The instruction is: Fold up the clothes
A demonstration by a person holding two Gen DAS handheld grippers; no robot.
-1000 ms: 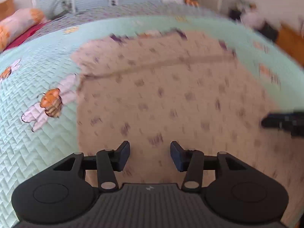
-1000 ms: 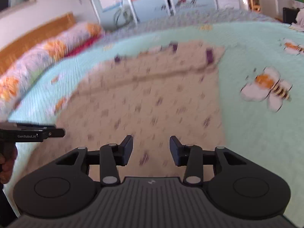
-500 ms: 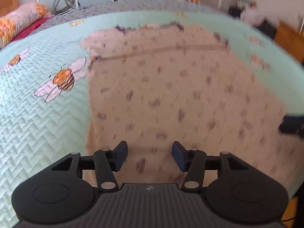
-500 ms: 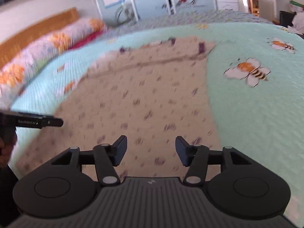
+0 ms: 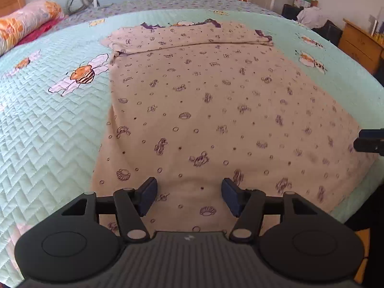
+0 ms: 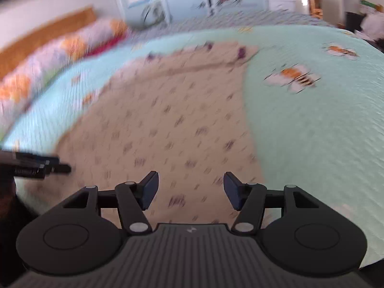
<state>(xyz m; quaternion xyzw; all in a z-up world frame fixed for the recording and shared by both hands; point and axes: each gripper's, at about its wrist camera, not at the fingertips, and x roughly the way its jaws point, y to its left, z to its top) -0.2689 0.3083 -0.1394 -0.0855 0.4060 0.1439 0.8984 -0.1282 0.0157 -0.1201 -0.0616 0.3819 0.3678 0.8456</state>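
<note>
A beige garment [image 5: 216, 100] with small purple prints lies spread flat on the mint quilted bedspread [image 5: 48, 124], its far end folded over with purple trim. It also shows, blurred, in the right wrist view [image 6: 168, 124]. My left gripper [image 5: 189, 196] is open and empty above the garment's near hem, left of its middle. My right gripper [image 6: 190, 190] is open and empty above the near hem by the garment's right edge. Each gripper's tip shows at the side of the other's view: the right one [image 5: 370, 141] and the left one [image 6: 40, 166].
Bee prints [image 5: 81, 75] dot the bedspread. A floral bolster [image 5: 21, 26] lies along the wooden headboard at far left. A wooden cabinet [image 5: 360, 43] and dark bags stand at the far right. The bed's near edge falls away at the lower right.
Both grippers have drawn back toward the garment's near hem and opened wider. The left view has steadied; the right gripper is still moving and its view is blurred.
</note>
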